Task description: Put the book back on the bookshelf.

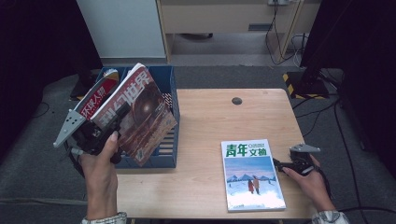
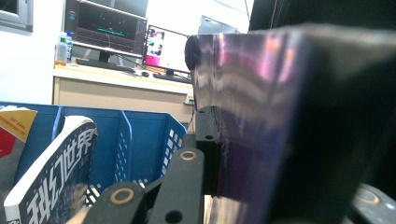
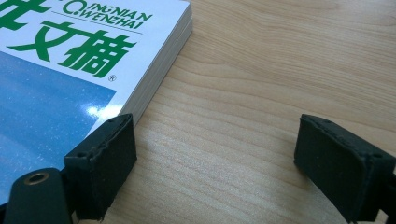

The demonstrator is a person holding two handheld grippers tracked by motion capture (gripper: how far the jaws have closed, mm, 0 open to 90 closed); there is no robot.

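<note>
My left gripper is shut on a glossy dark-covered magazine with large white characters. It holds the magazine tilted above the blue file rack. In the left gripper view the held cover fills the right side, clamped between the jaws. In the rack stand a red magazine and one with white characters on its spine. A blue-and-white magazine with green characters lies flat on the table. My right gripper rests open beside its right edge, and its left pad is close to the magazine's corner.
The wooden table has a small round cable hole at the back. The rack hangs over the table's left edge. Cables and a black stand with a striped base are on the floor at the right. A desk with monitors stands behind.
</note>
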